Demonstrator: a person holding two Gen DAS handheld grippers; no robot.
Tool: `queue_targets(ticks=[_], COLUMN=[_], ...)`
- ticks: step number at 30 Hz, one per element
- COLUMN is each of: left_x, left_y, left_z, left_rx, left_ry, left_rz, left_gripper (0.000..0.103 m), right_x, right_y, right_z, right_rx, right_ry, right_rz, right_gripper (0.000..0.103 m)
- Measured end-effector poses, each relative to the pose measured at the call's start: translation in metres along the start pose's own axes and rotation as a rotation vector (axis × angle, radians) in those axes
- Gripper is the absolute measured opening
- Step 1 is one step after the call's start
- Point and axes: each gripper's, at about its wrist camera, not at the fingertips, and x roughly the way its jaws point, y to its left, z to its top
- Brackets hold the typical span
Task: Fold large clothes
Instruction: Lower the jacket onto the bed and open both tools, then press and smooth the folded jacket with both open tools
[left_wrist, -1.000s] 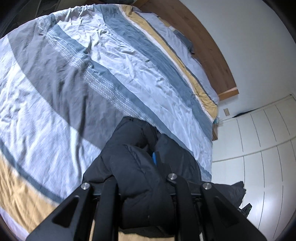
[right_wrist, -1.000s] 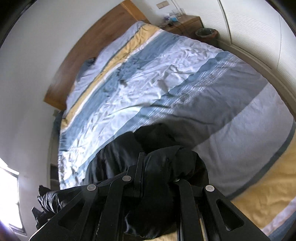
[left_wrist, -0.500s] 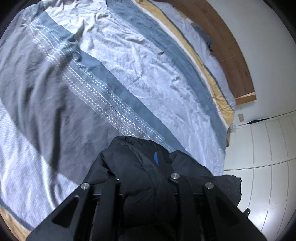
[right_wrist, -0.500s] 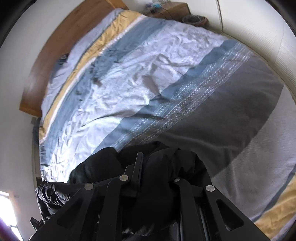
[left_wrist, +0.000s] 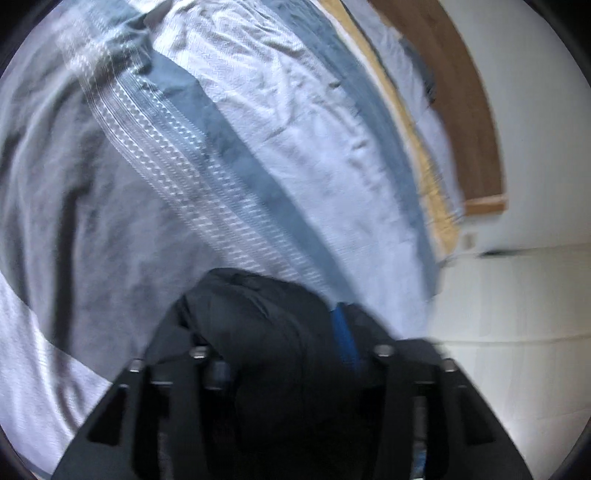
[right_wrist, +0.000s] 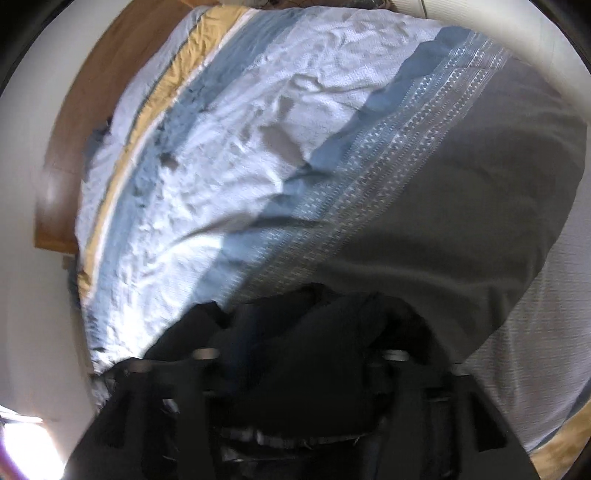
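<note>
A black puffy jacket (left_wrist: 258, 314) with a blue tag (left_wrist: 345, 339) lies bunched on the striped duvet (left_wrist: 258, 147), low in the left wrist view. My left gripper (left_wrist: 291, 350) straddles it, jaws opening, with the fabric loose between the spread fingers. In the right wrist view the same jacket (right_wrist: 314, 325) sits between the fingers of my right gripper (right_wrist: 300, 353), whose jaws are also opening. There it rests on the grey band of the duvet (right_wrist: 443, 221). Both views are blurred, and the jacket's lower part is hidden behind the gripper frames.
The bed fills most of both views, with blue, white, grey and yellow stripes. A wooden headboard (left_wrist: 472, 110) (right_wrist: 66, 147) runs along the far end. White wardrobe doors (left_wrist: 517, 332) stand beside the bed. Bright light (right_wrist: 22, 443) shows at the lower left.
Both grippers came down toward the duvet with the jacket. Their fingers, shut tight on the fabric before, now stand spread apart, and the jacket rests on the bed.
</note>
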Motion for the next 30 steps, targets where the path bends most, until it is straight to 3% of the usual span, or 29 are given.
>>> queue_targets(ticks=[5, 12, 19, 30], left_x=[-0.027, -0.078, -0.118, -0.096], left_y=[0.000, -0.012, -0.039, -0.049], left_z=[0.014, 0.028, -0.001, -0.115], left_rx=[-0.104, -0.096, 0.102, 0.348], left_ry=[-0.042, -0.146, -0.159, -0.082], left_rz=[-0.107, -0.133, 0.010, 0.194], left_gripper=[0.056, 0.057, 0.057, 0.057], right_x=[-0.017, -0.055, -0.103, -0.113], right_y=[0.013, 0.022, 0.049, 0.069], right_z=[0.005, 0.009, -0.011, -0.120], right_rx=[-0.027, -0.057, -0.276, -0.639], right_ry=[-0.022, -0.105, -0.190, -0.164], right_rz=[0.023, 0.078, 0.061, 0.019], right_gripper=[0.064, 0.069, 0.070, 0.070])
